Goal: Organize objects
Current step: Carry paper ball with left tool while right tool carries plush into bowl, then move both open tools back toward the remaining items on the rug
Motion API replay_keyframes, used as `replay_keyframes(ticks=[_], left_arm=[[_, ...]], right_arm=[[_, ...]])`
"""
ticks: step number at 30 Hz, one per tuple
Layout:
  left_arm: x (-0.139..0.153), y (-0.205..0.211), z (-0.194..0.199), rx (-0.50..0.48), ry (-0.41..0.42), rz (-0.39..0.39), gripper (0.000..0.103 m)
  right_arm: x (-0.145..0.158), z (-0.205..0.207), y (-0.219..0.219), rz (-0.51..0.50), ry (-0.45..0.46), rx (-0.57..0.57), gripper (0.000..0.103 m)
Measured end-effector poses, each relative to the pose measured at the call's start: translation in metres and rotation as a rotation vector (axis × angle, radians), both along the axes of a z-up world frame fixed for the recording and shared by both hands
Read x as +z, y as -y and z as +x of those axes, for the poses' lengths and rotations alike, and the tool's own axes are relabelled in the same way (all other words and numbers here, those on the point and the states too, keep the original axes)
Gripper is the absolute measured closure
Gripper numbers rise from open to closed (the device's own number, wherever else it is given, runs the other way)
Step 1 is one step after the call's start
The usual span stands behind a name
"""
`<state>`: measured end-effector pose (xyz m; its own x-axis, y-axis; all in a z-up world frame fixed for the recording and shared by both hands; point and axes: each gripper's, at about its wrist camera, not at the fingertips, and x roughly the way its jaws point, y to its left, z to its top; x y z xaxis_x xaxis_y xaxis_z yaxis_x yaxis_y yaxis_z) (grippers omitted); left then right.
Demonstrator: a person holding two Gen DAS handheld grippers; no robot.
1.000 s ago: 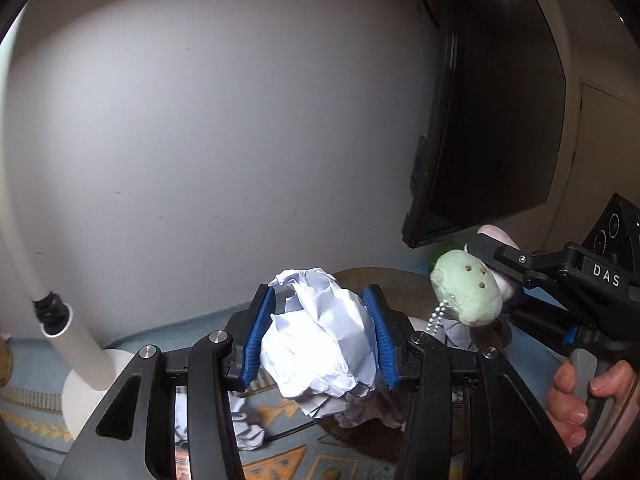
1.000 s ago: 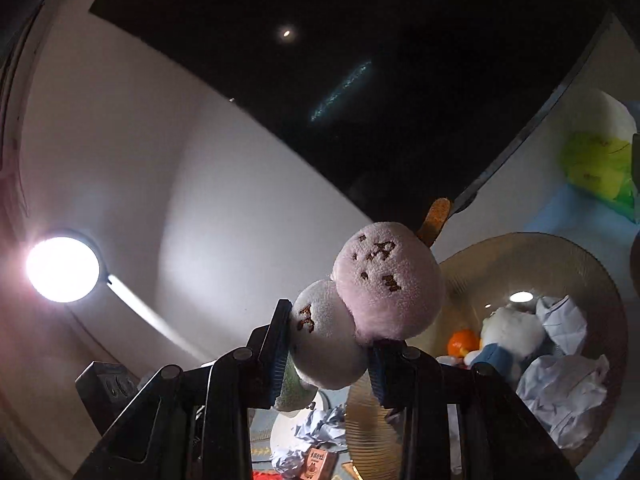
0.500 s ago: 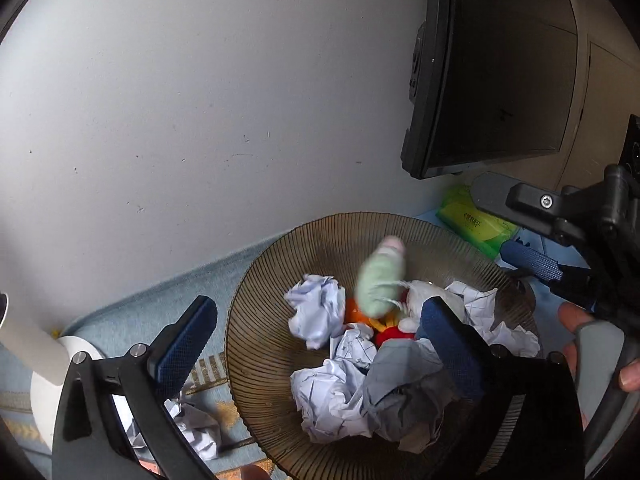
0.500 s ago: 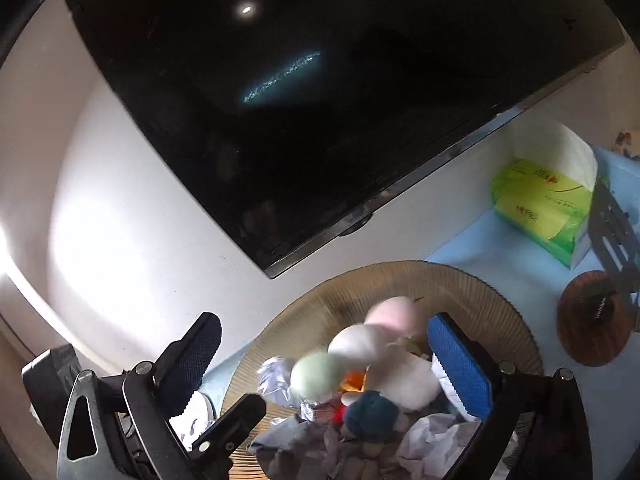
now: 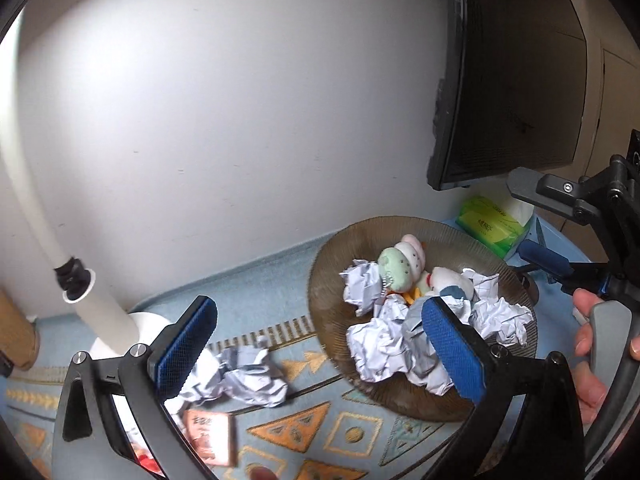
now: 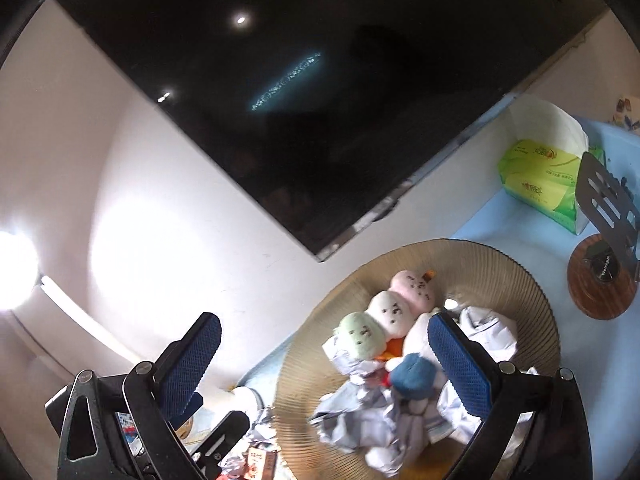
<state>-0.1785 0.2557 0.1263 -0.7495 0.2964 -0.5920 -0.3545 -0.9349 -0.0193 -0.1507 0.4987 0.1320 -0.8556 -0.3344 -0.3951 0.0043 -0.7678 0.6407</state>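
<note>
A ribbed brown bowl [image 5: 328, 280] [image 6: 492, 264] sits on a blue patterned cloth and holds several crumpled paper balls [image 5: 380, 344] [image 6: 352, 412], a three-ball plush in green, white and pink [image 5: 402, 260] [image 6: 386, 314] and a white plush with a blue part [image 5: 448, 280] [image 6: 414, 372]. My left gripper [image 5: 320, 348] is open and empty above the bowl's near left side. My right gripper [image 6: 324, 364] is open and empty above the bowl; it also shows in the left wrist view [image 5: 540, 220]. Another crumpled paper [image 5: 240, 376] lies on the cloth outside the bowl.
A white lamp post [image 5: 84, 292] stands at the left. A black screen [image 5: 512, 80] [image 6: 304, 80] hangs on the wall behind the bowl. A green tissue pack [image 5: 492, 224] [image 6: 540, 180] and a round wooden stand [image 6: 600, 288] are at the right. A small red-brown packet [image 5: 208, 436] lies near me.
My left gripper opened and let the paper ball drop into the bowl. My right gripper opened and let the three-ball plush drop into the bowl. Both views tilted down toward the bowl.
</note>
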Motion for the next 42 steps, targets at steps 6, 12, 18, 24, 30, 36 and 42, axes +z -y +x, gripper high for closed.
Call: replay_keyframes(ticks=[6,12,18,24,30,36,42], left_arm=[[0.008,0.085,0.028,0.137,0.018,-0.037,0.001],[-0.037,0.162,0.057,0.24,0.131,-0.066,0.001],[-0.099,0.198,0.072,0.274,0.268,-0.025,0.001],[-0.138,0.187,0.059,0.272,0.323,-0.063,0.001],[-0.136,0.21,0.04,0.394,0.296,-0.06,0.0],[-0.133,0.226,0.038,0.406,0.296,-0.062,0.0],[-0.134,0.226,0.04,0.405,0.296,-0.059,0.0]], right_arm=[[0.018,0.028,0.061,0.113,-0.042,0.104,0.0],[-0.017,0.04,0.146,0.305,0.009,0.334,0.0],[-0.084,0.048,0.21,0.525,0.113,0.471,0.0],[-0.14,0.026,0.241,0.69,0.213,0.492,0.0],[-0.156,0.001,0.261,0.773,0.228,0.5,0.0],[-0.159,-0.022,0.275,0.775,0.221,0.544,0.0],[-0.16,-0.033,0.287,0.779,0.21,0.571,0.0]])
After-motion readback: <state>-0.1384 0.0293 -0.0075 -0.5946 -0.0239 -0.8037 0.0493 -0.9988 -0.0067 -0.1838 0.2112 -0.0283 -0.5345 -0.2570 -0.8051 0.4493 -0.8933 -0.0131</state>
